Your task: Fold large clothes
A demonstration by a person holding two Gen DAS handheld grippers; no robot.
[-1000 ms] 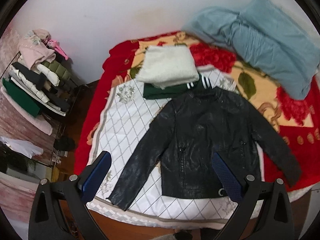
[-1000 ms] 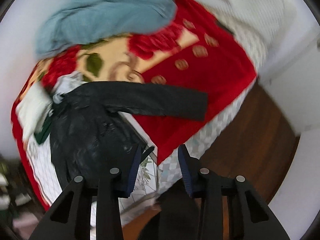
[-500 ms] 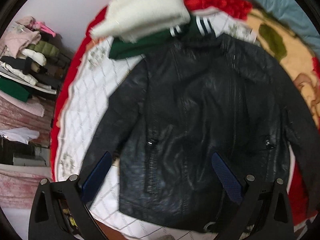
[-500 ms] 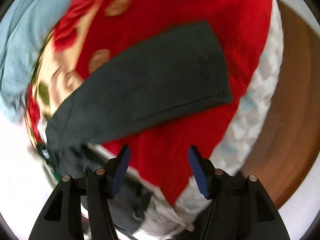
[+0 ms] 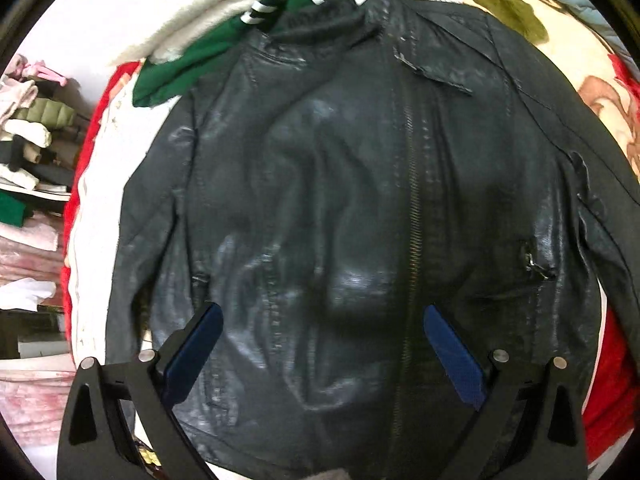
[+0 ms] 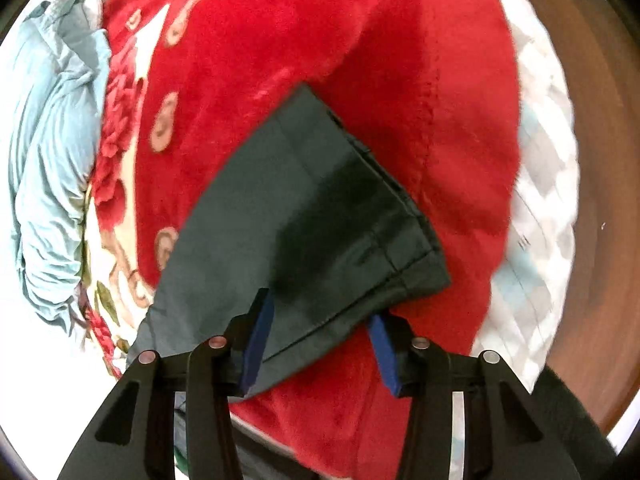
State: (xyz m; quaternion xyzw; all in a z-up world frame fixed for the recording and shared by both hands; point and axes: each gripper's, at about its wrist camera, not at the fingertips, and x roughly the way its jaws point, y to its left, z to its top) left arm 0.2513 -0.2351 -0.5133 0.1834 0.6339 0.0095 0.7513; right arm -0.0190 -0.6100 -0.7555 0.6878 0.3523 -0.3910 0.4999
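Left wrist view – black leather jacket (image 5: 360,200) zipped front; right view only its sleeve cuff (image 6: 340,220) on red blanket (image 6: 320,40). Left gripper (image 5: 320,344) wide, pointing steeply down; right gripper (image 6: 320,336) closing, cuff edge between pads, unpinched.

No legible text, label, brand, number or sign appears in either wrist view. The black leather jacket (image 5: 360,200) carries no readable marking on its front, collar or zip. Its sleeve cuff (image 6: 320,216), at 6 o'clock in the right wrist view, is likewise unmarked.
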